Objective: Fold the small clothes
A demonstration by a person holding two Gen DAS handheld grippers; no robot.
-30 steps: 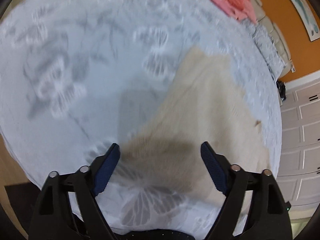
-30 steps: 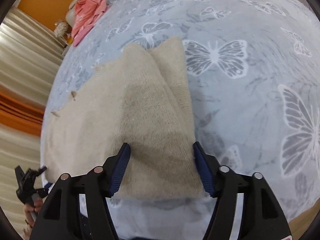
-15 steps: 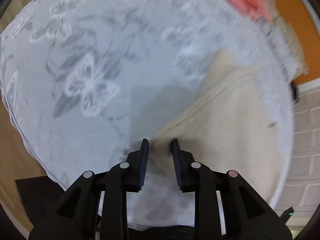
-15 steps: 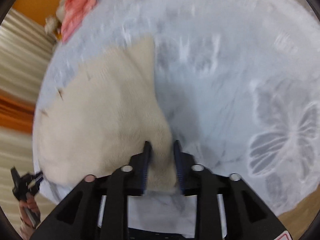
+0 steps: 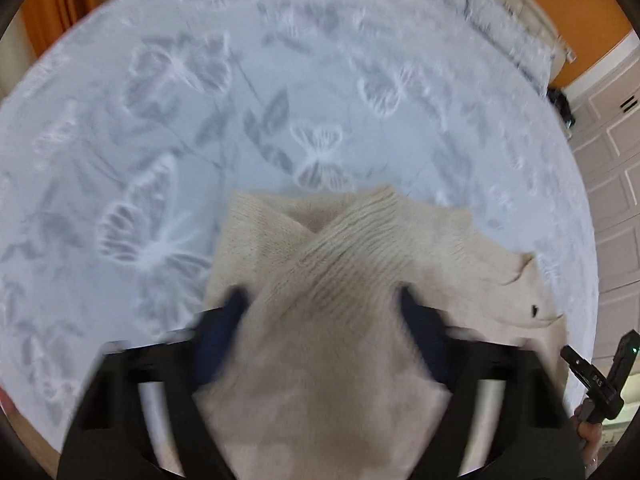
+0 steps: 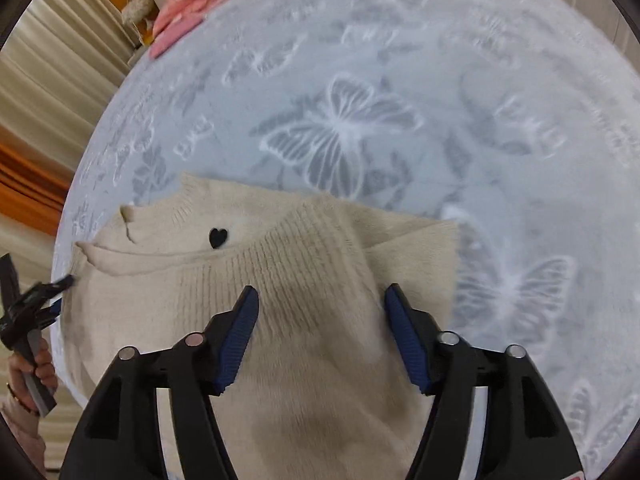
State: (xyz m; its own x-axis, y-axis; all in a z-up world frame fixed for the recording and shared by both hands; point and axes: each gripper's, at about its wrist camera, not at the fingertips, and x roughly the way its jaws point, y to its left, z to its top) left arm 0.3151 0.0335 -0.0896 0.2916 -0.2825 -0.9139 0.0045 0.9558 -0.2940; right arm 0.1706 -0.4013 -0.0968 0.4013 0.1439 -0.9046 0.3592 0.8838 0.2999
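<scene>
Right wrist: sweater [image 6: 304, 280] heart button [image 6: 218, 237] sharp, fingers [image 6: 236, 340] spread | left wrist: blurred, fingers [image 5: 218, 336] spread

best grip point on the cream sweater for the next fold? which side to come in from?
Probably the cream sweater at its outer right edge, where the folded layers end over the butterfly bedspread. Bring the open right gripper in low from the right, one finger sliding under that exposed edge.

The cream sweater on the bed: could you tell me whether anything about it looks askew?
The cream sweater is folded unevenly: its ribbed sleeves cross diagonally and one corner juts out toward the butterfly bedspread. Nothing looks damaged.
</scene>
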